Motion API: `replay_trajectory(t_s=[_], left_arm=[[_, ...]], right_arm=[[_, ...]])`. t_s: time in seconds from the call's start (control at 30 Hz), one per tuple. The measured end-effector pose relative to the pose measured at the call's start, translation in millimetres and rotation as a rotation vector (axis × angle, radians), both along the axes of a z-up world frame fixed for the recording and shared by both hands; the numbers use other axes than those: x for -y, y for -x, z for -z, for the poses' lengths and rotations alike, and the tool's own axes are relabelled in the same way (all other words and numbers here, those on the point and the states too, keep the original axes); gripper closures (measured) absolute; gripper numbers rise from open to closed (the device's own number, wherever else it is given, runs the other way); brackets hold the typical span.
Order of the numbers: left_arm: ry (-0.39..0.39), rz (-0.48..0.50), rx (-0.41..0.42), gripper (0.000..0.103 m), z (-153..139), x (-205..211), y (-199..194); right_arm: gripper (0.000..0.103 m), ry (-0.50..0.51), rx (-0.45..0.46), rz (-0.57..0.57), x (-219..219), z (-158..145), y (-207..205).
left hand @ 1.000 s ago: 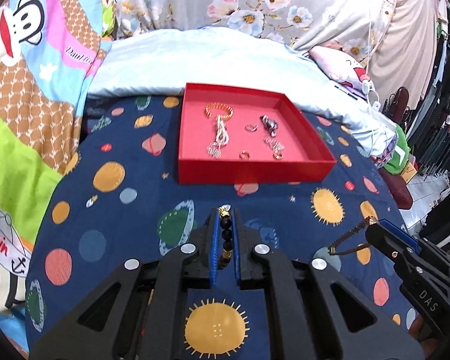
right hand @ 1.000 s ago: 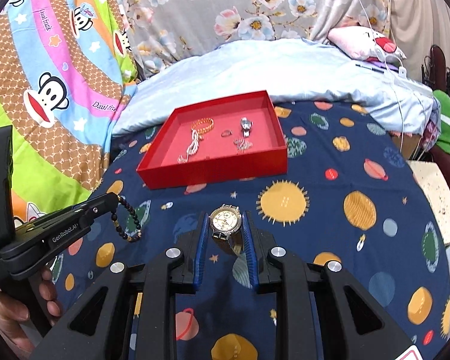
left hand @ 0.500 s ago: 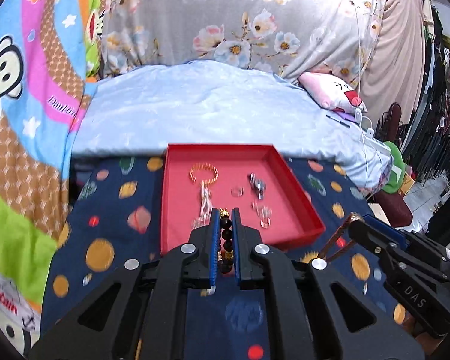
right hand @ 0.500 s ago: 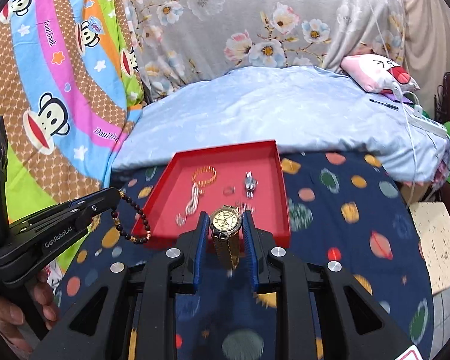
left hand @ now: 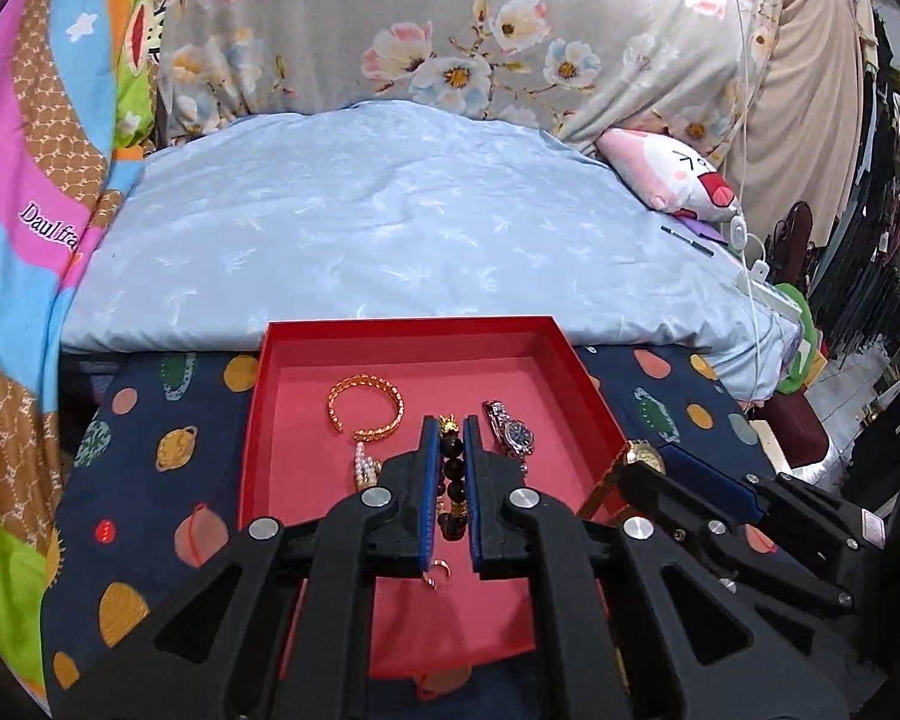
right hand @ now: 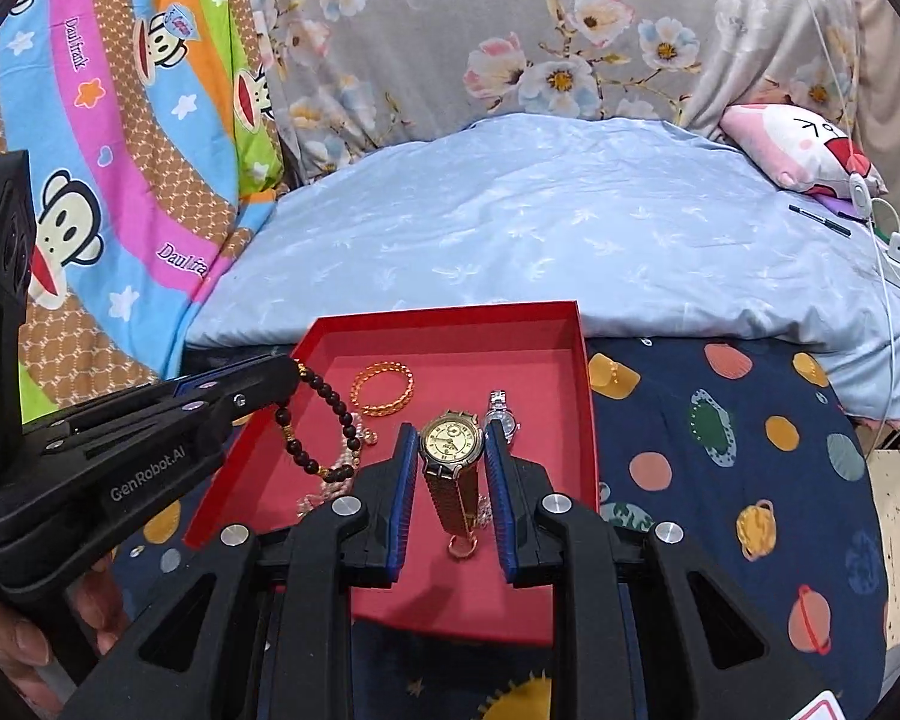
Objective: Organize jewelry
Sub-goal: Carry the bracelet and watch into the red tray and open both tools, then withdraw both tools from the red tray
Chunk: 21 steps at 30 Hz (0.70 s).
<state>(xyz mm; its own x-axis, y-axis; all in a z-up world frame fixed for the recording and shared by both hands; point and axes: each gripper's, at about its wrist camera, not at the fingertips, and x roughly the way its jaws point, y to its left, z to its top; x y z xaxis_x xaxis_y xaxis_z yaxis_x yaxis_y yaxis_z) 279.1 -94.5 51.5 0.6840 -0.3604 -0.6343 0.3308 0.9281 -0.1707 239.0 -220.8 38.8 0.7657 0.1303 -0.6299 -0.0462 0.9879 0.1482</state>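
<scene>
Bed with planet-print blanket (right hand: pixel 750 420), red tray (left hand: pixel 258 420) on it. Left gripper (left hand: pixel 449 438) clamped on dark bead bracelet (right hand: pixel 315 414), right gripper (right hand: pixel 450 450) clamped on gold watch (right hand: pixel 450 441), both over tray. Tray holds gold bangle (left hand: pixel 366 411), silver watch (left hand: pixel 510 435), probably pearls.

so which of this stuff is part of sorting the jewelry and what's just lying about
Job:
- red tray
- bead bracelet in left gripper
- gold watch in right gripper
- gold bangle
- silver watch

Lying about:
- pink plush pillow
- blue pillow
- pen
</scene>
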Motion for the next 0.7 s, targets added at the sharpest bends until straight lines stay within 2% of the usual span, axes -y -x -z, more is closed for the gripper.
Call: replay_trajectory(t_s=[0.27,0.37,0.4,0.43,0.5,0.53,0.63,0.7], left_arm=[[-0.026,-0.009,-0.043,0.096,31.8,15.6,-29.5],[-0.028,-0.022,-0.053,0.095,39.8,16.2,-34.4],[-0.028,-0.026,-0.053,0.090,41.3,16.3,-35.1],[-0.032,-0.037,-0.049,0.077,42.3,16.0,-35.2],[-0.040,-0.059,-0.037,0.057,41.6,14.1,-32.9],[-0.044,-0.071,-0.030,0.054,40.1,12.0,-30.1],[-0.041,-0.082,-0.027,0.054,34.1,4.2,-23.1],[-0.043,-0.094,-0.022,0.053,28.3,-4.7,-13.5]], right_arm=[[0.082,0.001,-0.067,0.017,11.9,36.7,-27.8],[0.082,0.013,-0.062,0.019,12.6,41.4,-27.7],[0.080,0.016,-0.053,0.024,13.2,40.7,-26.3],[0.079,0.019,-0.049,0.029,13.9,39.8,-25.3],[0.079,0.021,-0.039,0.038,16.0,35.7,-19.6],[0.079,0.021,-0.037,0.041,17.0,33.4,-16.3],[0.077,0.025,-0.031,0.050,19.1,26.8,-4.5],[0.071,0.029,-0.024,0.057,19.1,20.9,7.9]])
